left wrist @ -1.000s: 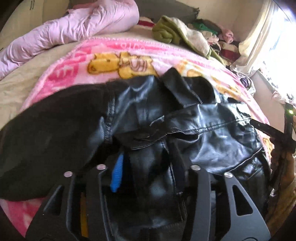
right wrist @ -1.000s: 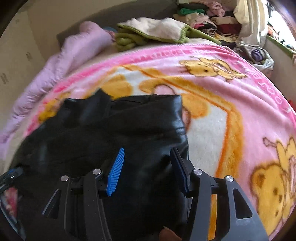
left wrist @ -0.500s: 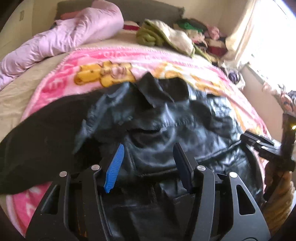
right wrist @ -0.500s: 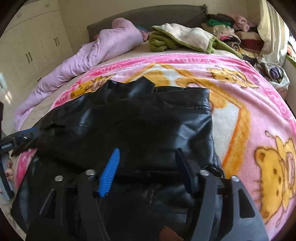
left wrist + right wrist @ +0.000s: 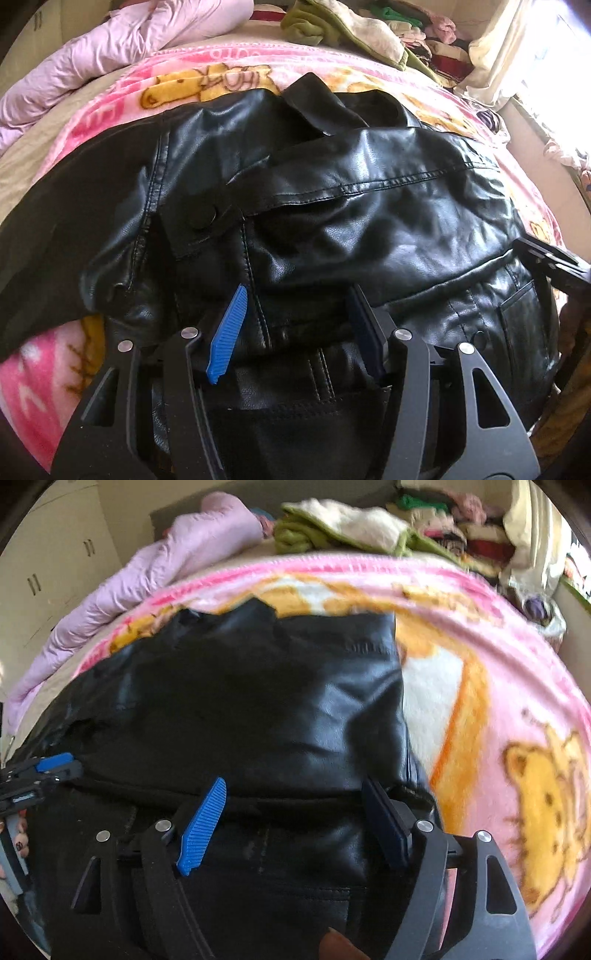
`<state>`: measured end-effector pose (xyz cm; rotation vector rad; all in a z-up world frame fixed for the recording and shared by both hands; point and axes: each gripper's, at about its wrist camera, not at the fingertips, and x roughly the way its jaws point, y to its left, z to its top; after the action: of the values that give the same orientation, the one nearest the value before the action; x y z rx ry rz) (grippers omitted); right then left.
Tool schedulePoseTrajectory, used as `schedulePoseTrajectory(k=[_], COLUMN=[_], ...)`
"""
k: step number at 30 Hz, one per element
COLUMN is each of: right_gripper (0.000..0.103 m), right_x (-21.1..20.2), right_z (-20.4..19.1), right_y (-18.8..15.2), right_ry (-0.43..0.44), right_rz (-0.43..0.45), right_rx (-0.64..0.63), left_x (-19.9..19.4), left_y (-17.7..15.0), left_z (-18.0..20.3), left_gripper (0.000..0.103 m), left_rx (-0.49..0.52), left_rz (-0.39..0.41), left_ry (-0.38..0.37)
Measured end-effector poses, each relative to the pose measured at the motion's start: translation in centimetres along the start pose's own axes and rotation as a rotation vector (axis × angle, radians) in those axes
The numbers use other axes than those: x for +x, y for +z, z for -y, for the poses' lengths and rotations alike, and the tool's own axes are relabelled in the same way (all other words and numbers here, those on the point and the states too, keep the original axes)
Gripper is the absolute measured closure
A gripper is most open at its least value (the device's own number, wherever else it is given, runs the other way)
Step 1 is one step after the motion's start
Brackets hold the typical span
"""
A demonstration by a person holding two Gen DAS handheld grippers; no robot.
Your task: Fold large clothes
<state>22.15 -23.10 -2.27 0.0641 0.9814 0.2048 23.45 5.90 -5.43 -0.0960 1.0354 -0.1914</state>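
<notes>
I have both sets of fingers spread wide and empty, hovering just above the black leather jacket that lies on the pink cartoon blanket on the bed. My left gripper sits low over the front of the jacket, near the buttoned chest pocket flap, with nothing between its blue pads. My right gripper is over the far side of the same jacket, just above a folded edge that runs across in front of the pads; it too has hold of nothing.

The jacket looks partly folded: one panel is laid over the body, its straight edge showing against the blanket in the right wrist view, and the collar pokes up at the far end. One sleeve spreads out flat to my left. I judge I am placed on both sides so I can take the near hem with two grips and keep the heavy, stiff leather even as it turns over.

A pale purple quilt and a heap of clothes sit well beyond the jacket.
</notes>
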Motion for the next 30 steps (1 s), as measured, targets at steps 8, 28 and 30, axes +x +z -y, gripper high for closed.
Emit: schedulePoseTrajectory(k=[8,28,30], right_gripper=[0.027,0.004,0.004], right_x=[0.9,-7.0,-7.4], right_z=[-0.6,-6.7,-7.6], right_y=[0.0,1.3,1.5], right_ry=[-0.031,0.063,0.066], right_rz=[-0.016,0.170,0.184], right_rx=[-0.002,-0.063,-0.078], left_x=[-1.7,-7.9,-8.3], left_y=[-0.2,-0.6,-0.8], left_z=[-0.4,-3.8,-4.4], left_gripper=[0.055,0.010,0.010], left_rx=[-0.025,-0.142,-0.160], left_rz=[0.045,0.158,0.163], left_ry=[-0.025,0.038,0.039])
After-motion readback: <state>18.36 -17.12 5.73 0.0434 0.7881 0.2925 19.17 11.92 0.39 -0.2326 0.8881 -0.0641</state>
